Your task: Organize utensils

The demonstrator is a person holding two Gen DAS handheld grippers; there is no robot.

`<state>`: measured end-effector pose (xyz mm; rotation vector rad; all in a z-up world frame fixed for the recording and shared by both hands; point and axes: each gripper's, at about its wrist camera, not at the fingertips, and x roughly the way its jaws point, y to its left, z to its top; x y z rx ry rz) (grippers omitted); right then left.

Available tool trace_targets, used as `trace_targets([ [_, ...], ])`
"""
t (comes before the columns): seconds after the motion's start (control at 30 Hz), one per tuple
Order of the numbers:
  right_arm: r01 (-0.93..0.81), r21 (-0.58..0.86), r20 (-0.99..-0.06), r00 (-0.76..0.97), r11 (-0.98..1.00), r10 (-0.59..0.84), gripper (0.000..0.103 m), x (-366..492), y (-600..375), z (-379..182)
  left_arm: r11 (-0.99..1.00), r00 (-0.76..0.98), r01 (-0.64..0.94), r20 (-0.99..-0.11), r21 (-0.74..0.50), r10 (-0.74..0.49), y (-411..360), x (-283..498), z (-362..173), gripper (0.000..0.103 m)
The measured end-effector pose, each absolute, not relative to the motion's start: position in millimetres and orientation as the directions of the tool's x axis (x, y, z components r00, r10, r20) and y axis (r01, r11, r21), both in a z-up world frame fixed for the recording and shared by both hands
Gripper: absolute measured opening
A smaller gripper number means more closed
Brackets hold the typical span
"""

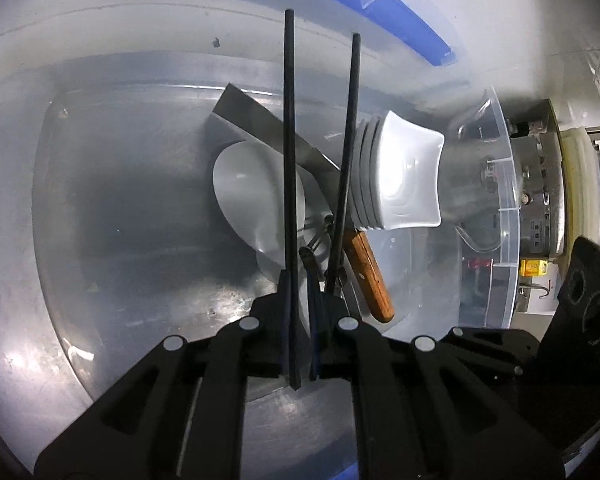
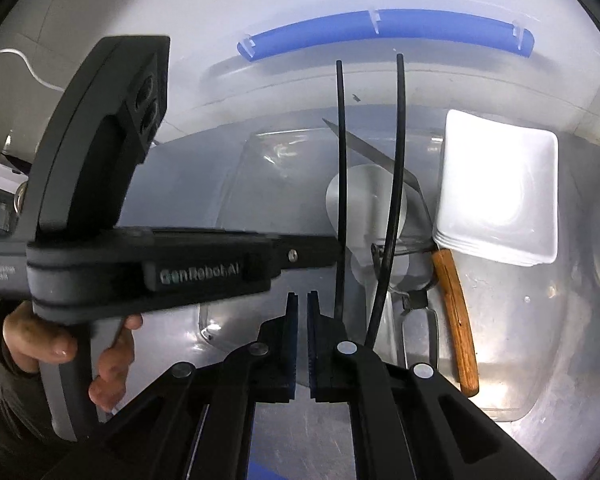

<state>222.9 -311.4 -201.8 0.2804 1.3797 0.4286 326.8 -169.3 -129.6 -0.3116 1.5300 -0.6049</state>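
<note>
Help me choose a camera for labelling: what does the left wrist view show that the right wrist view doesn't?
Only the left wrist view: the left gripper seen from behind, closed on the black chopsticks, and metal equipment outside the bin.
Only the right wrist view: the right gripper with its jaws shut and empty, and the person's hand on the left gripper's handle.
Both: the chopsticks, cleaver, white spoon, stacked white dishes, and the clear bin.
</note>
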Motion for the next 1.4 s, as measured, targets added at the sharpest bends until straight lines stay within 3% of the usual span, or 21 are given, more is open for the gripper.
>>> trace_targets([
  [0.43,-0.121,0.361,-0.900,0.213,0.925,0.379,0.006,203,-324,-164,0.849,0.052,0.219,-0.863,-0.481,-0.502,-155,308,-85,0.006],
  [0.63,-0.097,0.251,-0.911,0.313,0.963,0.269,0.006,177,-332,-132,0.895,0.189,0.247,-0.888,-0.371,-0.420,-149,283,-42,0.006],
  [0.73,-0.079,0.177,-0.893,0.407,0.981,0.194,0.016,154,-338,-102,0.925,0.301,0.265,-0.888,-0.273,-0.348,-143,264,-12,0.006],
  [0.77,-0.084,0.146,-0.874,0.457,0.986,0.168,0.025,142,-338,-88,0.936,0.358,0.268,-0.879,-0.228,-0.317,-139,254,2,0.006],
  [0.8,-0.087,0.127,-0.856,0.494,0.988,0.153,0.043,133,-339,-75,0.942,0.393,0.268,-0.870,-0.203,-0.299,-136,246,13,0.006],
  [0.87,-0.084,0.072,-0.806,0.582,0.994,0.108,0.058,107,-342,-47,0.952,0.466,0.263,-0.843,-0.158,-0.268,-128,226,36,0.019],
  [0.93,-0.076,0.027,-0.770,0.634,0.997,0.069,0.064,88,-342,-32,0.962,0.540,0.246,-0.807,-0.119,-0.238,-122,202,55,0.050],
  [0.97,-0.068,0.014,-0.755,0.654,0.998,0.055,0.074,75,-343,-28,0.966,0.573,0.236,-0.787,-0.106,-0.226,-120,192,62,0.072],
  [1.0,-0.061,0.009,-0.746,0.665,0.998,0.047,0.080,65,-344,-27,0.970,0.610,0.228,-0.764,-0.086,-0.211,-118,180,67,0.078],
  [1.17,-0.044,0.055,-0.759,0.648,0.998,0.070,0.088,25,-350,-56,0.975,0.626,0.211,-0.757,-0.066,-0.187,-115,137,57,0.081],
  [1.2,-0.043,0.057,-0.770,0.634,0.997,0.072,0.093,21,-349,-65,0.976,0.621,0.207,-0.762,-0.068,-0.185,-114,130,51,0.085],
  [1.27,-0.019,0.043,-0.789,0.613,0.999,0.045,0.094,6,-348,-84,0.981,0.615,0.182,-0.771,-0.062,-0.163,-109,114,35,0.095],
  [1.4,0.015,0.054,-0.818,0.575,0.998,0.035,0.098,-9,-345,-124,0.989,0.577,0.145,-0.810,-0.020,-0.101,-103,87,0,0.095],
])
